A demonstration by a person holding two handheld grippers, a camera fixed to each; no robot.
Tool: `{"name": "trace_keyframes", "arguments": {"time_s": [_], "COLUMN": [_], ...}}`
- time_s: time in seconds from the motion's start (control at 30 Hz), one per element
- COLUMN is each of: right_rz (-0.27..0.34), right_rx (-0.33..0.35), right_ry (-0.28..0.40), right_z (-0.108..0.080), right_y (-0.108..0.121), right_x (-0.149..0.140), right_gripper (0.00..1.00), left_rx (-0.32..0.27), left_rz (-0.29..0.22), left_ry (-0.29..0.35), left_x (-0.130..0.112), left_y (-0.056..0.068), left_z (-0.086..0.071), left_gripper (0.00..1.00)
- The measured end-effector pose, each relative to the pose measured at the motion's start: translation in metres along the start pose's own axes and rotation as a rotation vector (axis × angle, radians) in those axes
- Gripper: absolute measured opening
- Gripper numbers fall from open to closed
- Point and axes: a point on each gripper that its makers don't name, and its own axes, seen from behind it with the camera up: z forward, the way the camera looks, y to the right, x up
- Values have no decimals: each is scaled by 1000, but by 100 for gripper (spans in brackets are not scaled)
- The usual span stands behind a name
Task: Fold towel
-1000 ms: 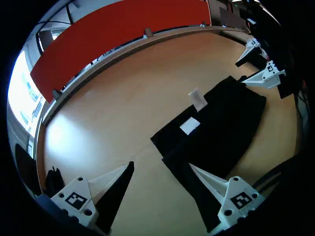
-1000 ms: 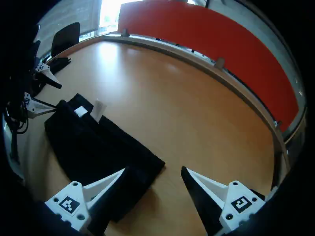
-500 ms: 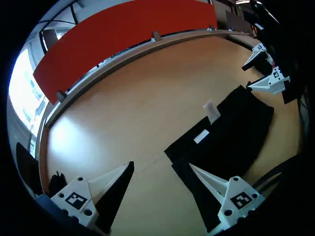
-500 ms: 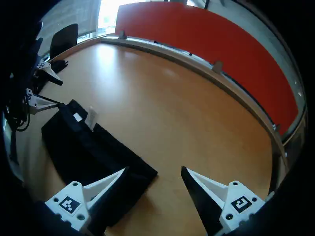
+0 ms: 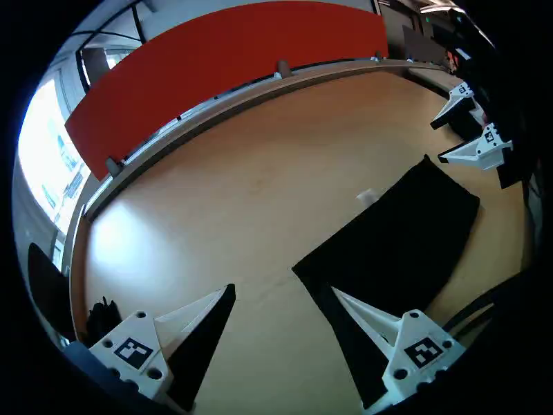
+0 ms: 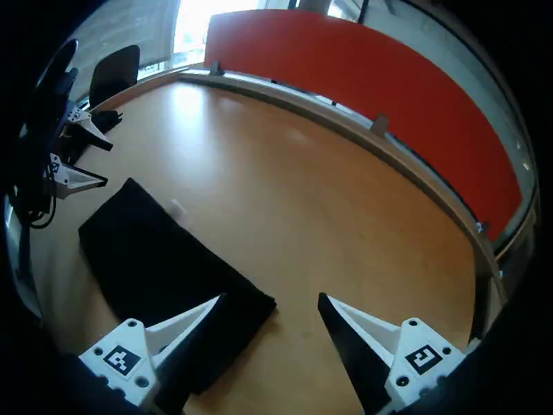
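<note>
Currently: black towel (image 5: 394, 242), folded flat on table (image 5: 228, 187). Left gripper (image 5: 282, 290) at one towel end, right gripper (image 6: 271, 299) opposite; both spread, empty. Pale scrap (image 5: 366, 196), perhaps label, at towel edge.

a broad light wooden tabletop (image 5: 228, 200) spreads from near to far, with a pale glare on it toward the far left. along its far edge runs a grey rail (image 5: 207, 114) with small brackets (image 5: 282, 68) that hold up a long red partition panel (image 5: 207, 62). a bright window (image 5: 41, 152) glows at the left. in the right gripper view a black chair (image 6: 114, 69) stands by the table's far left corner, below a grey wall (image 6: 131, 31).
</note>
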Motion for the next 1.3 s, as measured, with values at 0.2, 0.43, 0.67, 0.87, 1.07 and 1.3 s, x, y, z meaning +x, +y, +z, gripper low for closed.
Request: {"name": "trace_keyframes", "arguments": {"time_s": [0.2,0.43,0.67,0.87,1.07,1.3], "right_rz": [2,14,32,58,90,107], "right_rx": [3,9,12,13,15,17], "right_ry": [10,14,10,3,4,4], "right_z": [-9,-25,-40,-52,-61,-67], "right_y": [-7,-20,-34,-43,-51,-57], "right_x": [-6,-21,-39,-54,-66,-74], "right_gripper": [100,100,100,100,100,100], "left_rx": [-3,-8,-3,7,24,27], "left_rz": [-29,-70,-120,-173,-229,-282], "left_ry": [8,5,-5,-16,-26,-36], "left_x": [-5,-19,-36,-52,-67,-81], "left_y": [5,16,26,33,38,43], "left_z": [-12,-27,-42,-53,-63,-70], "left_gripper": [91,91,91,91,91,91]}}
